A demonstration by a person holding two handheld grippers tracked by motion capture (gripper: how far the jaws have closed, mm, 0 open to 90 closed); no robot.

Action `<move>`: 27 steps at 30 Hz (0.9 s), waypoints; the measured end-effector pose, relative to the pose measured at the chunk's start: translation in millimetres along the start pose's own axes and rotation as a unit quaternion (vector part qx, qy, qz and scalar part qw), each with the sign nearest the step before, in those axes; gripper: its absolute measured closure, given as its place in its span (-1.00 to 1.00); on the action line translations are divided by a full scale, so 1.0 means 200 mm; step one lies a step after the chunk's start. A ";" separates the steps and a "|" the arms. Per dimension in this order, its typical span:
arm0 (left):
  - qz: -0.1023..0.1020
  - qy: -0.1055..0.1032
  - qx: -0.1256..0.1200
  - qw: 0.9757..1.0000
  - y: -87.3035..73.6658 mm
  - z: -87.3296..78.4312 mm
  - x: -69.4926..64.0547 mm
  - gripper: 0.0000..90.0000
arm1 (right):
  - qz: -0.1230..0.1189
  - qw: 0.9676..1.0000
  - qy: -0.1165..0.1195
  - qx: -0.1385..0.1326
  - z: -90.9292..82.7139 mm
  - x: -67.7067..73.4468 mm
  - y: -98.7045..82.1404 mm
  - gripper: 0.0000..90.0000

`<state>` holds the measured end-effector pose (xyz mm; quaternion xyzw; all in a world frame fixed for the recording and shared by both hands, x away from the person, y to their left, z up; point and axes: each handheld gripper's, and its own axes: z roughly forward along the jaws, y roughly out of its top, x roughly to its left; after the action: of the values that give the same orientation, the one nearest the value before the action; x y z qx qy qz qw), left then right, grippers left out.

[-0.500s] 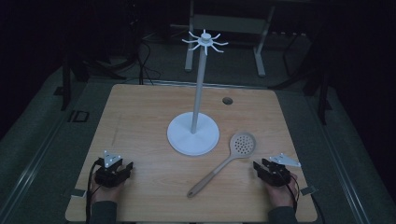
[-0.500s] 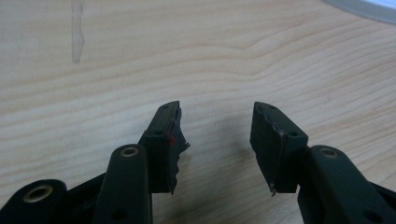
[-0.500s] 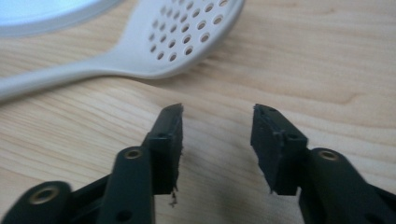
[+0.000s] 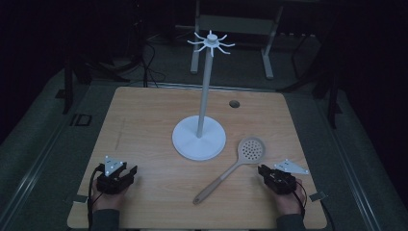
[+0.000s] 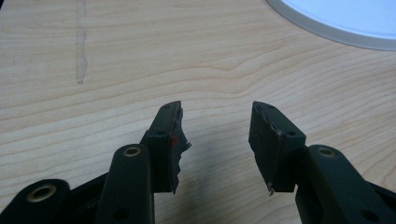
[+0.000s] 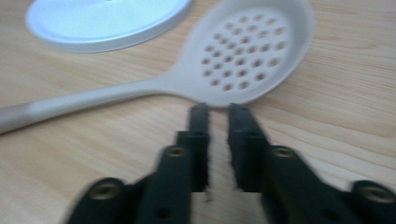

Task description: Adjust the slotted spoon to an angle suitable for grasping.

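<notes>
You are in a dim lab or test room: a lone light wooden bench [image 4: 144, 120] on grey carpeted floor [image 4: 38, 144], black cables [image 4: 149, 67] and metal equipment legs [image 4: 267, 53] behind it.

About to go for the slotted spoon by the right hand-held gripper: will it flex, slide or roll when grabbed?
The slotted spoon looks like one moulded piece, so probably fairly stiff and light. Its smooth, rounded handle may slip between the pads. Lying flat on the bare wooden table, it would likely pivot or slide if nudged at the perforated bowl rather than roll.
</notes>
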<state>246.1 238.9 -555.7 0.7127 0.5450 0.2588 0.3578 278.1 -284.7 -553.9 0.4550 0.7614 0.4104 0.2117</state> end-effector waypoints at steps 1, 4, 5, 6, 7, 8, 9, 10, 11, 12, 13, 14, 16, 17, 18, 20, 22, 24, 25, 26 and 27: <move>0.002 0.000 0.001 1.000 0.00 0.00 0.00 0.23 | -0.003 1.000 0.005 0.001 0.01 0.02 0.00 0.99; 0.008 0.000 0.000 1.000 0.00 -0.01 -0.01 0.24 | -0.023 0.999 0.028 0.006 0.03 0.08 0.00 1.00; 0.009 0.000 -0.001 1.000 0.00 -0.01 -0.01 0.24 | -0.036 0.999 0.033 0.009 0.04 0.11 0.01 1.00; 0.010 0.000 -0.003 1.000 0.00 -0.01 -0.02 0.24 | -0.044 0.998 0.038 0.011 0.05 0.13 0.01 1.00; 0.011 -0.001 -0.004 1.000 0.00 -0.01 -0.02 0.24 | -0.057 0.997 0.044 0.013 0.06 0.16 0.01 1.00; 0.011 -0.001 -0.005 1.000 0.00 -0.01 -0.02 0.24 | -0.066 0.996 0.051 0.015 0.06 0.19 0.02 1.00; 0.011 -0.001 -0.005 1.000 0.00 -0.01 -0.02 0.24 | -0.075 0.995 0.059 0.016 0.07 0.22 0.02 1.00; 0.011 -0.001 -0.005 1.000 0.00 -0.01 -0.02 0.24 | -0.084 0.994 0.067 0.018 0.08 0.24 0.02 1.00; 0.011 -0.001 -0.005 1.000 0.00 -0.01 -0.02 0.24 | -0.094 0.993 0.073 0.021 0.09 0.27 0.02 1.00; 0.011 -0.001 -0.005 1.000 0.00 -0.01 -0.02 0.24 | -0.094 0.993 0.073 0.021 0.09 0.27 0.02 1.00; 0.011 0.000 -0.005 1.000 0.00 -0.01 -0.02 0.24 | -0.114 0.989 0.086 0.027 0.11 0.33 0.02 1.00; 0.011 0.000 -0.005 1.000 0.00 -0.01 -0.02 0.24 | -0.114 0.989 0.086 0.027 0.11 0.33 0.02 1.00; 0.010 0.001 -0.004 1.000 0.00 -0.01 -0.02 0.23 | -0.128 0.987 0.093 0.035 0.14 0.38 0.01 1.00; 0.008 0.002 -0.004 1.000 0.00 -0.01 -0.02 0.23 | -0.144 0.984 0.099 0.044 0.17 0.42 0.00 1.00; 0.008 0.002 -0.004 1.000 0.00 -0.01 -0.02 0.23 | -0.153 0.982 0.101 0.047 0.18 0.44 0.00 1.00; 0.006 0.003 -0.003 1.000 0.00 -0.01 -0.02 0.23 | -0.160 0.980 0.108 0.049 0.19 0.47 0.00 1.00; 0.006 0.003 -0.002 1.000 0.00 -0.01 -0.01 0.23 | -0.169 0.978 0.116 0.049 0.20 0.49 0.00 0.99; 0.006 0.003 -0.002 1.000 0.00 -0.01 -0.02 0.23 | -0.176 0.976 0.116 0.048 0.20 0.51 0.00 0.99; 0.006 0.003 -0.002 1.000 0.00 -0.01 -0.02 0.23 | -0.176 0.976 0.116 0.046 0.21 0.51 0.00 0.99; 0.006 0.003 -0.002 1.000 0.00 -0.01 -0.02 0.23 | -0.176 0.976 0.116 0.046 0.21 0.51 0.00 0.99; 0.006 0.003 -0.002 1.000 0.00 -0.01 -0.02 0.23 | -0.177 0.977 0.115 0.044 0.21 0.52 0.01 0.99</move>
<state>244.4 235.9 -554.3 0.7146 0.5414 0.2638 0.3559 256.7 -177.1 -571.0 0.2720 0.8665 0.3819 0.1714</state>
